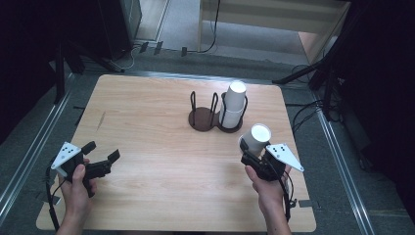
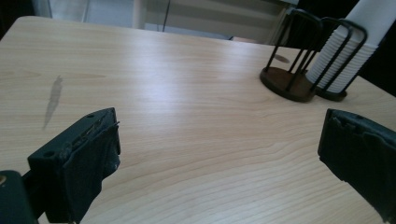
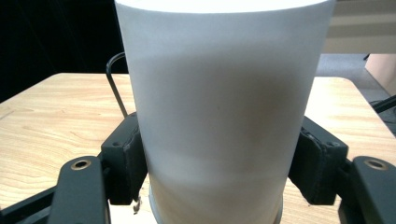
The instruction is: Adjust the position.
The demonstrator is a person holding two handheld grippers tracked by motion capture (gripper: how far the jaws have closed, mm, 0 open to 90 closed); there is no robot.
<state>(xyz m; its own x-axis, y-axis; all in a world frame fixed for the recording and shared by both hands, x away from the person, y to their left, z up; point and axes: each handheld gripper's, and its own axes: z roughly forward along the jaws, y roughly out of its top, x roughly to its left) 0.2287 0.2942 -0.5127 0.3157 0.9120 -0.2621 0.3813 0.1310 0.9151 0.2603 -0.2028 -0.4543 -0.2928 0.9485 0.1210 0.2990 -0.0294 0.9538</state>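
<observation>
My right gripper (image 1: 250,150) is at the table's right side, shut on a white paper cup (image 1: 257,137) that stands up between its jaws. In the right gripper view the cup (image 3: 219,116) looms close, with both pads (image 3: 128,161) pressing its lower sides. Behind it, a dark wire cup rack (image 1: 203,117) has two round bays. Its left bay is empty and its right bay holds a stack of white cups (image 1: 234,104). My left gripper (image 1: 103,151) hovers near the front left of the table, open, with nothing between its jaws (image 2: 224,144). That view shows the rack (image 2: 289,81) and the stack (image 2: 348,49) far off.
The wooden table (image 1: 156,161) has rounded corners and a faint grey streak (image 1: 101,120) near its left side. Dark stands and cables (image 1: 313,73) line the floor around it. A pale cabinet (image 1: 274,19) stands behind.
</observation>
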